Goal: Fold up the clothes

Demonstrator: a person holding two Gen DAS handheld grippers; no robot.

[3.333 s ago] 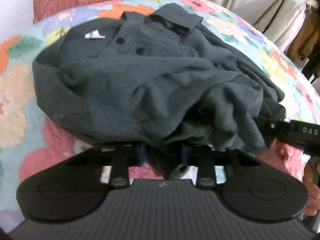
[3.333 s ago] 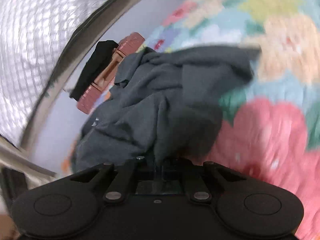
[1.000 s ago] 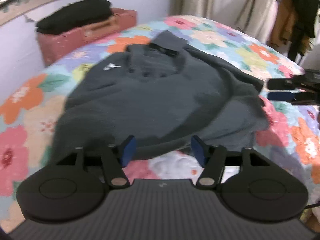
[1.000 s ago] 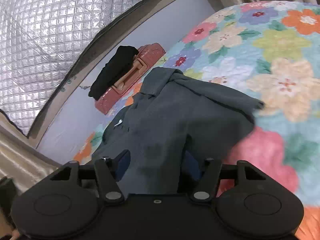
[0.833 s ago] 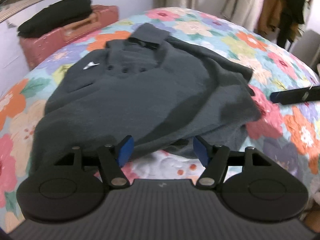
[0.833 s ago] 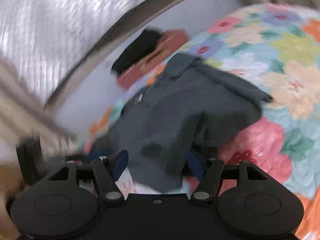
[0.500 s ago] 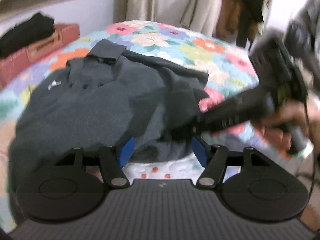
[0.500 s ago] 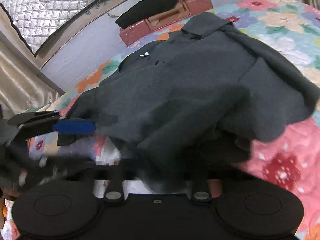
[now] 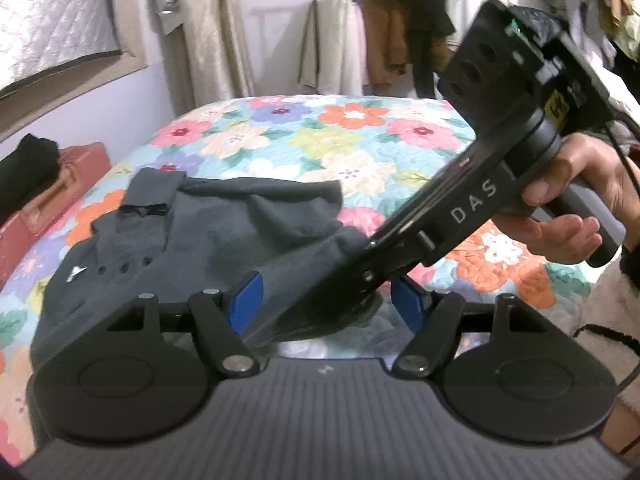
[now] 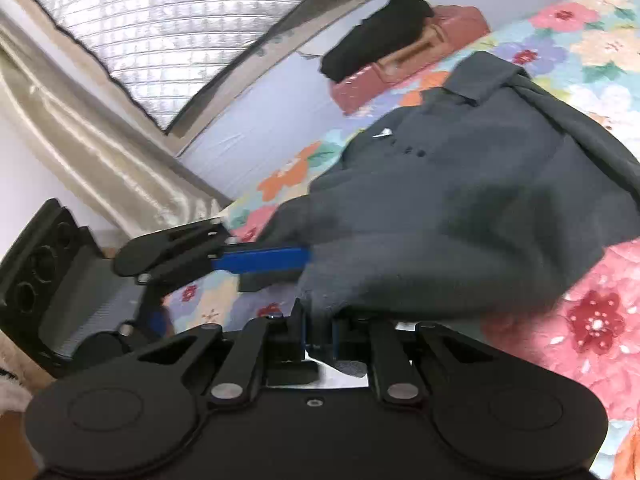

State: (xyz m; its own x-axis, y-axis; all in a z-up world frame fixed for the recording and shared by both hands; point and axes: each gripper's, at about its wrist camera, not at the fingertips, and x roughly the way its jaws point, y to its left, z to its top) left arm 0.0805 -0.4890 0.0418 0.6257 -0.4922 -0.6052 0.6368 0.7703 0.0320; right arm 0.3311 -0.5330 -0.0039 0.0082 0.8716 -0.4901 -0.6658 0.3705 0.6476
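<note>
A dark grey polo shirt lies on the floral bedspread, collar at the far side, partly folded. It also shows in the right wrist view. My left gripper is open, its blue pads wide apart at the shirt's near hem. My right gripper is shut on the shirt's near edge. In the left wrist view the right gripper reaches in from the right, held by a hand. In the right wrist view the left gripper sits at the left, by the hem.
A pink suitcase with a black garment on it stands at the bed's far side by the wall. Clothes hang on a rack beyond the bed. Curtains and a quilted window cover are at the left.
Both grippers let go of the shirt and drew back. The right gripper then swung across to the near hem and shut on it, between the left gripper's open fingers.
</note>
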